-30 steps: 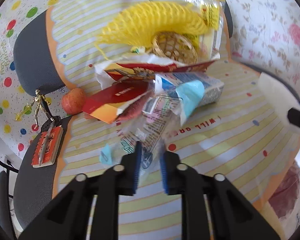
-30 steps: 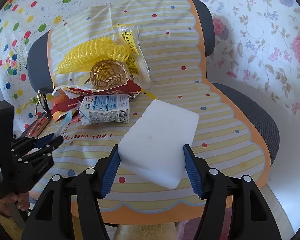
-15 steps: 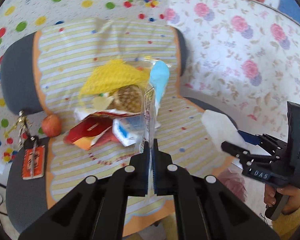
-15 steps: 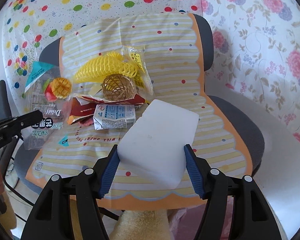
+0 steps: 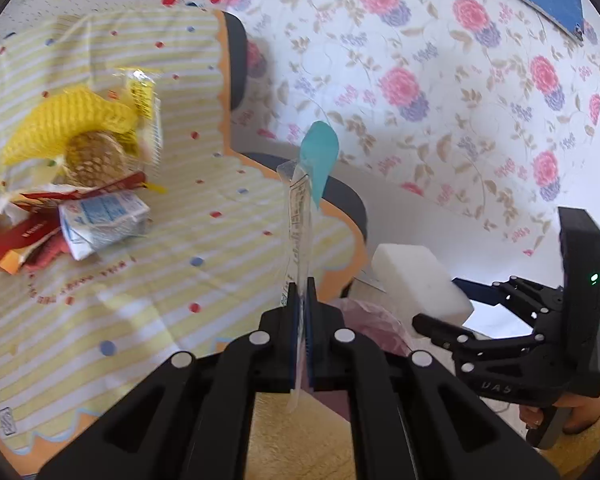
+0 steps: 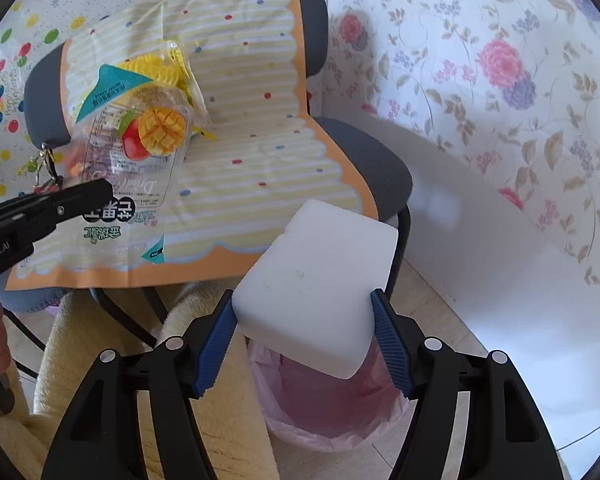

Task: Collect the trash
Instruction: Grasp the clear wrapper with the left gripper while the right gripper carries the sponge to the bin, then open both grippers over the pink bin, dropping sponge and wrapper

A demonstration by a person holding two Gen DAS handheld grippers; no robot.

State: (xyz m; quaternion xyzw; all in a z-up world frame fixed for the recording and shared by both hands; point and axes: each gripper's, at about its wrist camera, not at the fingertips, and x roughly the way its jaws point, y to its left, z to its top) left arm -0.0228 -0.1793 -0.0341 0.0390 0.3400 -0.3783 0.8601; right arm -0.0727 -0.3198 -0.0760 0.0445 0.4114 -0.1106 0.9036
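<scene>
Left fingers [image 5: 300,300] pinched flat together on a clear snack bag [image 5: 300,216], seen edge-on and standing up straight out of the tips. From the right wrist view, same bag [image 6: 136,148] hanging broadside off the left fingers [image 6: 100,192], mango picture and teal corner showing, lifted clear of the chair.

Right fingers [image 6: 306,316] spread wide around a white foam block [image 6: 320,276], blue pads against both of its sides; jaws just been easing apart, block still sitting between them. Directly below and beyond the tips, a bin with a pink liner [image 6: 328,404], block poised over its mouth. In the left view, that block [image 5: 416,280] off to the right of the left fingers, held in the right gripper [image 5: 460,308], pink liner [image 5: 372,324] just beneath.

Farther out, to the left of both pairs of fingers, a grey chair [image 6: 364,160] draped with a striped yellow cloth [image 5: 140,288]. On the cloth, well away from the tips: yellow foam netting [image 5: 64,116], a small woven ball [image 5: 94,156], a crushed milk carton [image 5: 100,220], a red wrapper [image 5: 24,236]. Floral wall covering [image 5: 440,80] behind.
</scene>
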